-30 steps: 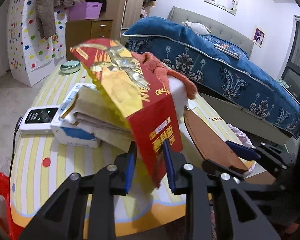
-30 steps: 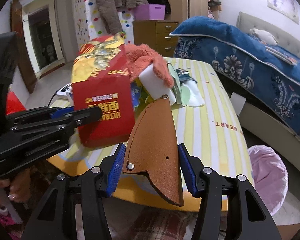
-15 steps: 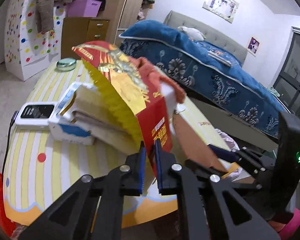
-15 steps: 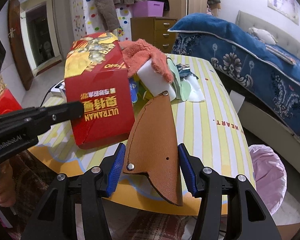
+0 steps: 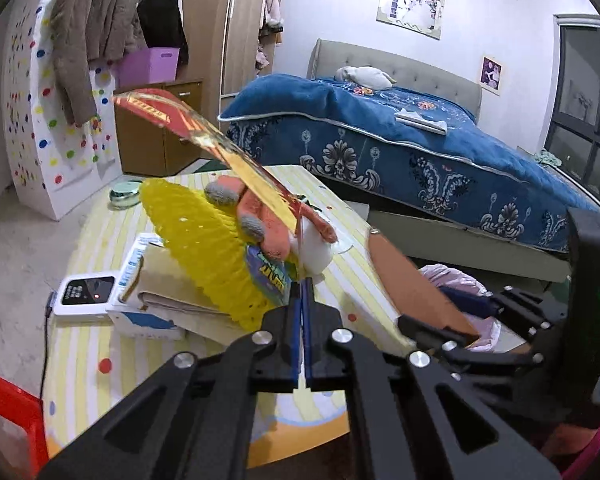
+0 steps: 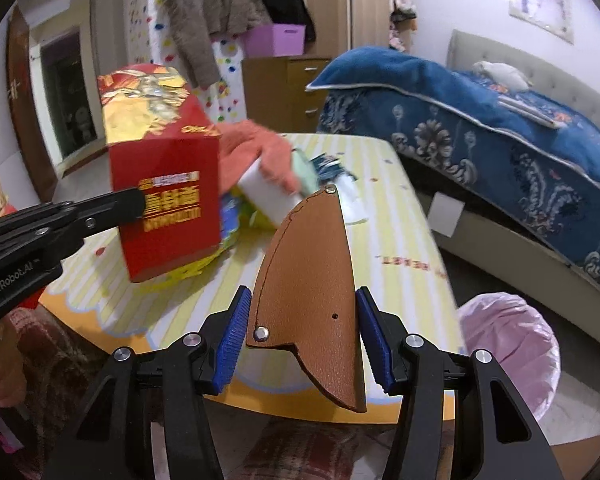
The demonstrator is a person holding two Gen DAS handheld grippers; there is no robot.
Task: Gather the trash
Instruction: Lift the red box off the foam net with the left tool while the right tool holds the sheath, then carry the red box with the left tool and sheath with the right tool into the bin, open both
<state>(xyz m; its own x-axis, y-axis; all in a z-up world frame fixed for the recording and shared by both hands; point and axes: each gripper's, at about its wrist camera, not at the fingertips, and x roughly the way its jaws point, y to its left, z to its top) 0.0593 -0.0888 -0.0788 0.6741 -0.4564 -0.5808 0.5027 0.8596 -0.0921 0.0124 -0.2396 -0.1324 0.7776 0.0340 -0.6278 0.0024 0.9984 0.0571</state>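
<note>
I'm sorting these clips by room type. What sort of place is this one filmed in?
Most likely a home bedroom: a bed with a blue patterned cover, coats hanging by a wardrobe, and framed photos on the wall. A small striped table holds the clutter.

Red-and-gold cardboard box off striped round bench, pinched in left claw, left of brown leather sheath. Sheath between pads of right claw. Orange cloth and white block behind box on bench. Pink-lined bin on floor right of bench; blue-quilted bed beyond.
</note>
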